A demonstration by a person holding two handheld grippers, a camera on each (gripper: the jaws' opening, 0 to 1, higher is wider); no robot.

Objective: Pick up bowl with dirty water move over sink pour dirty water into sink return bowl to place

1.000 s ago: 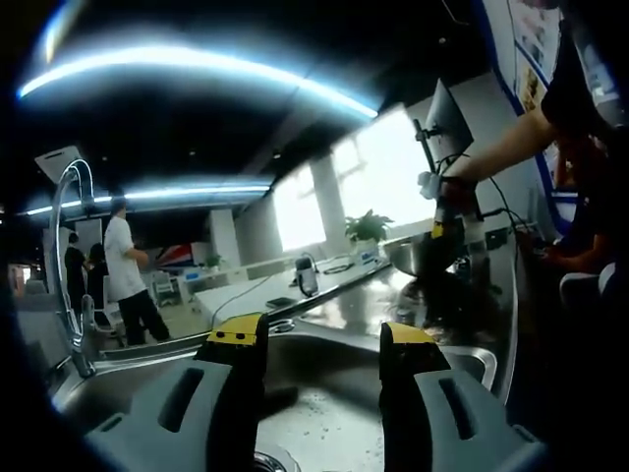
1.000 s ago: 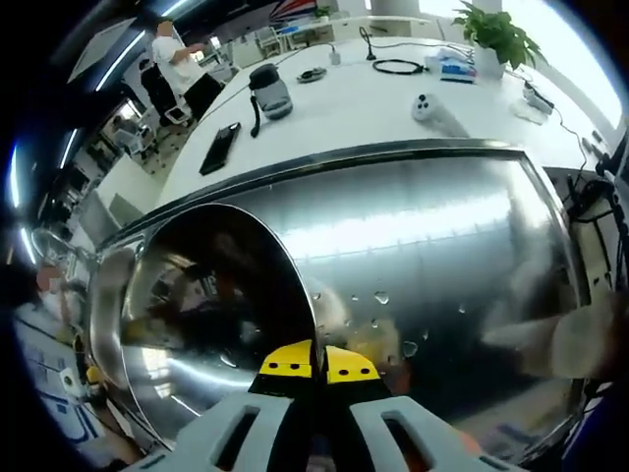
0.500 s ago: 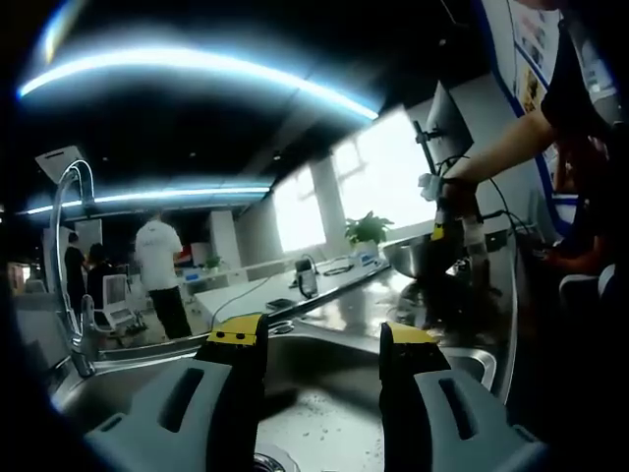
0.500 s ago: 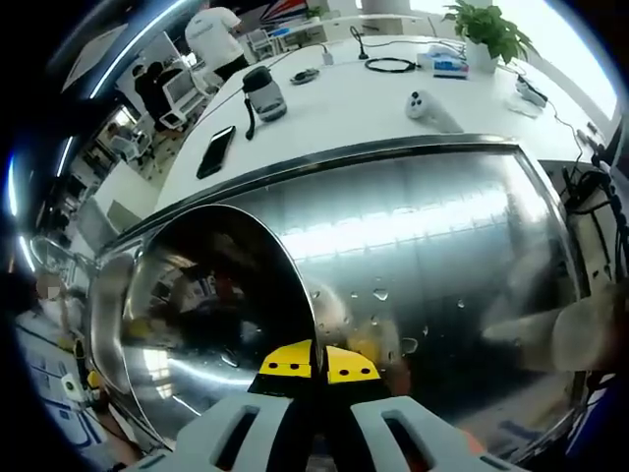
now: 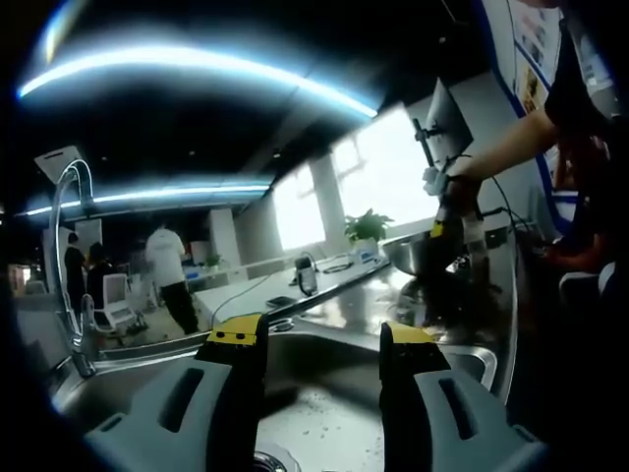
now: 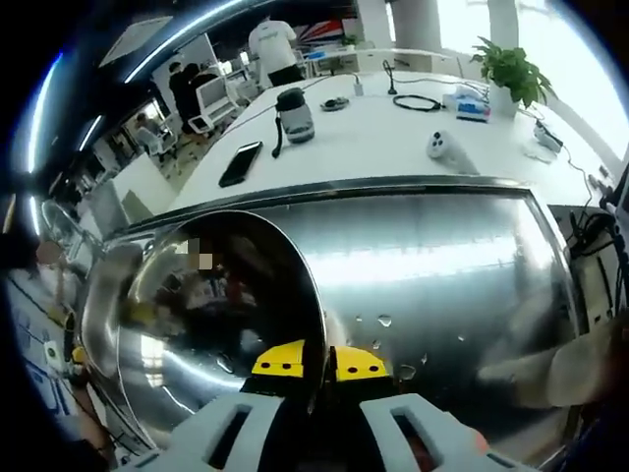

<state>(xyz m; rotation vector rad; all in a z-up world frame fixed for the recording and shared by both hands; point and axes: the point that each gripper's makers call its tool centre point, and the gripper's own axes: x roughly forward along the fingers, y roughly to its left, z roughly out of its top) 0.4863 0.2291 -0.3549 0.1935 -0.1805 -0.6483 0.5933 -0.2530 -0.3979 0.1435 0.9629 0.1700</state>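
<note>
In the right gripper view, the steel bowl (image 6: 211, 315) spreads left of centre, its shiny inside mirroring the room; I cannot make out any water in it. My right gripper (image 6: 310, 362) is shut on the bowl's rim, one yellow-tipped jaw on each side. In the left gripper view, that same bowl (image 5: 413, 254) is over the wet steel counter at the right, and a person's hand holds the right gripper (image 5: 444, 221) on it. My left gripper (image 5: 322, 334) hangs open above the sink basin (image 5: 314, 413) with nothing between its jaws.
A curved faucet (image 5: 67, 265) rises at the sink's left. The steel drainboard (image 6: 442, 256) carries water drops. Behind it is a white table (image 6: 393, 133) with a phone (image 6: 239, 162), a dark jug (image 6: 293, 115), cables and a potted plant (image 6: 511, 69). People stand far back.
The right gripper view has shifted a little with the bowl still clamped, showing more of the far table. The left gripper has stayed put. A person in the background has walked along.
</note>
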